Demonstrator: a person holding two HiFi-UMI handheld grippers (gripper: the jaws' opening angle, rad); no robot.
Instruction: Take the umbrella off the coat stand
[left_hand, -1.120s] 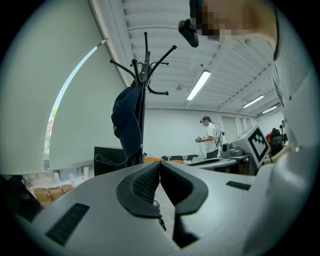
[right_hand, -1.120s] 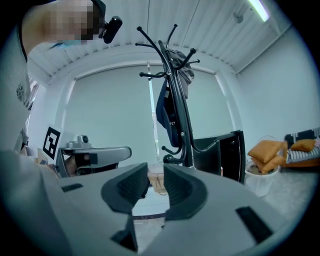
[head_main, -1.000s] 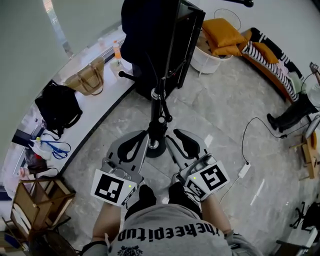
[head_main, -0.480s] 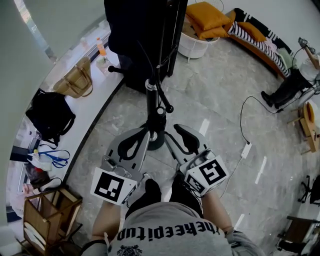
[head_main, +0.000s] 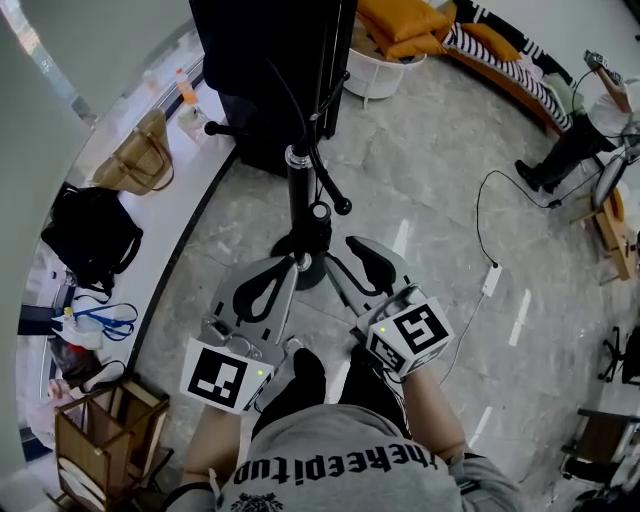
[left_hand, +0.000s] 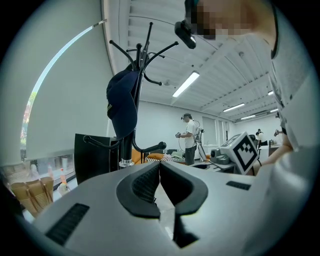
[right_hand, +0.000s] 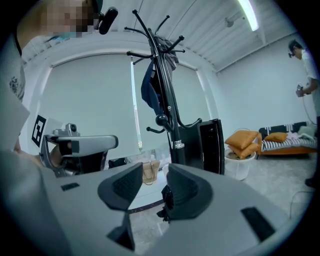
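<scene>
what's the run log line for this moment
left gripper: shut, empty | right gripper: open, fingers just been opening, nothing between | coat stand: ahead, untouched

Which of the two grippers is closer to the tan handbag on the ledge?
Left. The left gripper is on the same side of the coat stand as the handbag; the right gripper is across the stand, farther off.

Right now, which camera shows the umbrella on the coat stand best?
The left gripper view: the dark blue umbrella hangs large and unobstructed from the coat stand. The right gripper view shows it smaller, against the pole. The head view, from above, doesn't show it clearly.
</scene>
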